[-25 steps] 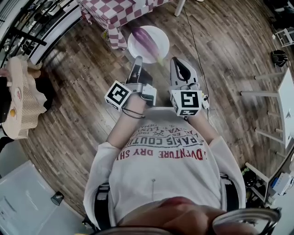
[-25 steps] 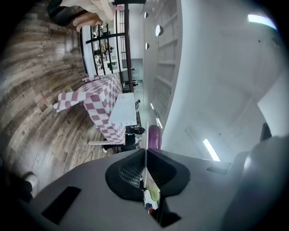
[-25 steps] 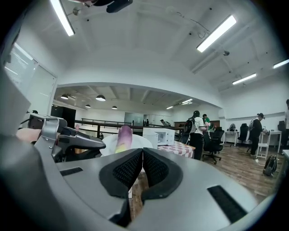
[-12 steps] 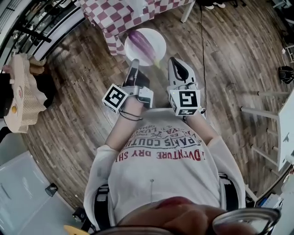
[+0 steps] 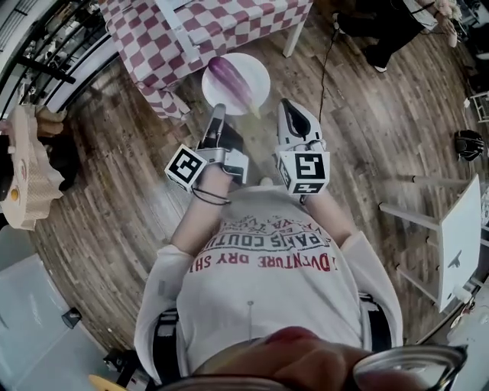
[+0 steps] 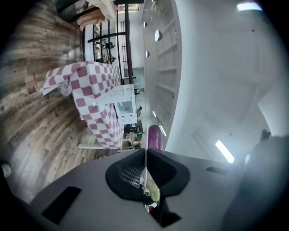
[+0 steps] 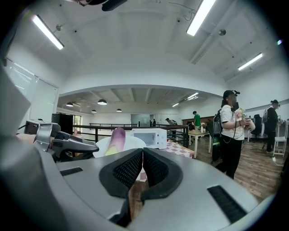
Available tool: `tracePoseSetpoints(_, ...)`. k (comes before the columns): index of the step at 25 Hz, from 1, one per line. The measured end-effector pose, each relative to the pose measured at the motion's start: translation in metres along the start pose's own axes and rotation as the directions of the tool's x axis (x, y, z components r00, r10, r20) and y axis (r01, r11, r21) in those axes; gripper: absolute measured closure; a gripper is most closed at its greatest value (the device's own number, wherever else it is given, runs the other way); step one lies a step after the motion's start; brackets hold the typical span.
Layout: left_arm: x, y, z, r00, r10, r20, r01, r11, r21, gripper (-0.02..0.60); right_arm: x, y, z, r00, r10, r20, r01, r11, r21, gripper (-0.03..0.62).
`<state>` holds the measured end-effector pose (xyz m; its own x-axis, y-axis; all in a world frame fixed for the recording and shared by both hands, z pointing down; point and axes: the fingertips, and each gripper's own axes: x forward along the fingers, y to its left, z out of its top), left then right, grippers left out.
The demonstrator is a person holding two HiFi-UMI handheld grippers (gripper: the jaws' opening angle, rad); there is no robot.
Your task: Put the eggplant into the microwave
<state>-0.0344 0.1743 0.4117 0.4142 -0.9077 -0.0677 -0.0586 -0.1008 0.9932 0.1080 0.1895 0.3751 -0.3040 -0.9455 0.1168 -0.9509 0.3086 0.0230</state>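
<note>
"Where does this thing have to go?"

"To the desk (image 5: 229, 23) with the red and white checked cloth, in front of the person. The white microwave (image 7: 145, 137) stands on it, well apart from the hands. I cannot tell if its door is open."

"And the eggplant?"

"The eggplant (image 5: 229, 75) lies on a white plate (image 5: 258, 67), with its green stem end toward the person. The plate rests on nothing. It is in the air over the wooden floor, between the person and the desk."

"Who holds the plate?"

"The left gripper (image 6: 145, 155). Its fingers (image 6: 128, 172) are clenched on the near rim, and the thin white edge runs between them. I think the plate serves as a tray, so the soft skin does not need to be pinched."

"And the other one?"

"The right gripper (image 7: 142, 153) is just beside the plate, at its right, and does not touch it. Its fingers (image 7: 128, 169) are pressed together with nothing between them. I suppose it is kept free for the microwave door."

"Any danger?"

"The hold is on one side of the rim only. If the plate tips, the eggplant could roll off."
</note>
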Motion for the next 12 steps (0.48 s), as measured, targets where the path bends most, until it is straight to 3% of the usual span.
tracePoseSetpoints(5,0.045,0.003,-0.034,1.000,0.005,0.004,-0.005,1.000,-0.014,0.548,0.014,-0.055,-0.002,1.000,0.006,-0.009,-0.006,1.000,-0.023,0.568)
tracePoseSetpoints(12,0.095,0.016,-0.045,0.999,0.042,0.005,-0.042,0.999,-0.001,0.548,0.044,-0.096,-0.019,0.999,0.022,-0.047,-0.022,1.000,-0.009,0.568)
